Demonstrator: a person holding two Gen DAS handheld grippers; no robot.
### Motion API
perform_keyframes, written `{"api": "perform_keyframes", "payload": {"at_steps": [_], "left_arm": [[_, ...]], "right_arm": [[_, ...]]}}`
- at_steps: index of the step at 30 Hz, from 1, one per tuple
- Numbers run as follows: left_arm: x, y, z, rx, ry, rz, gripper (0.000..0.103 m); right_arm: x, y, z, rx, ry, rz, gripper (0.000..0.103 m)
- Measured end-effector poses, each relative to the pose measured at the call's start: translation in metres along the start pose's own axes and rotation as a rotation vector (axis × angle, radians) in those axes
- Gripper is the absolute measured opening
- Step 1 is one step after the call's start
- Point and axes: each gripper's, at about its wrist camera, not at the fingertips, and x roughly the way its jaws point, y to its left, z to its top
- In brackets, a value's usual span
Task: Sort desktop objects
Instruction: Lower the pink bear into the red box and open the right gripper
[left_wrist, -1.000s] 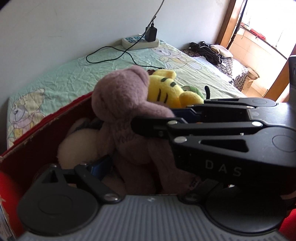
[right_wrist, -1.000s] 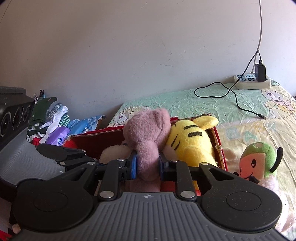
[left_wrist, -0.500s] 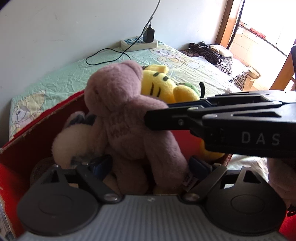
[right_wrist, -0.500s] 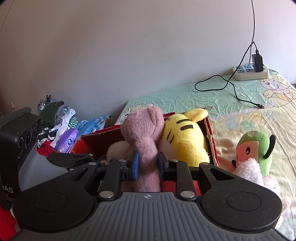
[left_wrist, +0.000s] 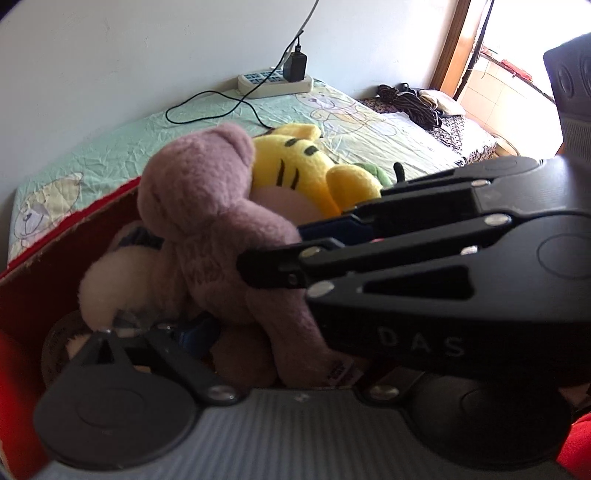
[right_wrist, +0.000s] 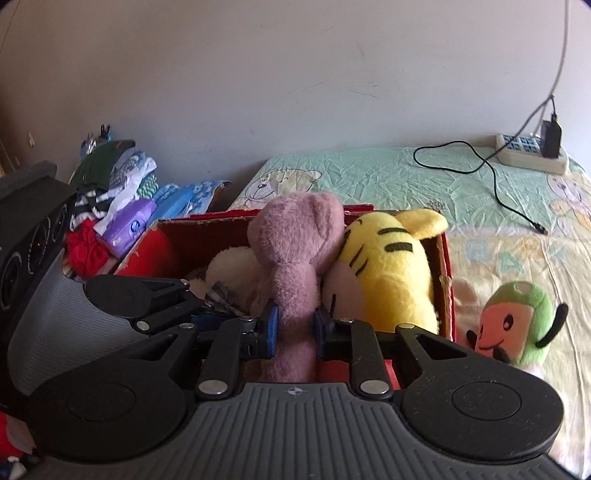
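A mauve teddy bear (right_wrist: 295, 236) sits upright in a red cardboard box (right_wrist: 207, 225), between a cream plush (right_wrist: 229, 269) and a yellow striped tiger plush (right_wrist: 388, 258). My right gripper (right_wrist: 295, 325) is shut on the bear's arm. In the left wrist view it reaches in from the right as a black gripper (left_wrist: 280, 251) at the bear (left_wrist: 199, 192). My left gripper (left_wrist: 284, 332) stands open around the bear's legs, its right finger hidden behind the right gripper. A green-hooded plush (right_wrist: 517, 325) lies on the bed outside the box, to the right.
The box stands on a bed with a pale green sheet (right_wrist: 369, 173). A power strip (right_wrist: 532, 155) and a black cable (right_wrist: 487, 177) lie by the wall. A heap of clothes with a purple tissue pack (right_wrist: 129, 229) sits left of the box. Dark cords (left_wrist: 413, 103) lie at the bed's far end.
The right gripper, still shut on the bear's arm, has dropped lower across the left wrist view and now hides the left gripper's right finger. The bear has shifted slightly left.
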Motion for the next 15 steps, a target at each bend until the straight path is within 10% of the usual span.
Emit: {"api": "perform_keyframes", "payload": {"at_steps": [15], "left_arm": [[-0.004,-0.004,-0.003,-0.037,-0.027,0.007,0.096]], "right_arm": [[-0.004,-0.002,0.006,-0.017,0.038,-0.029,0.025]]}}
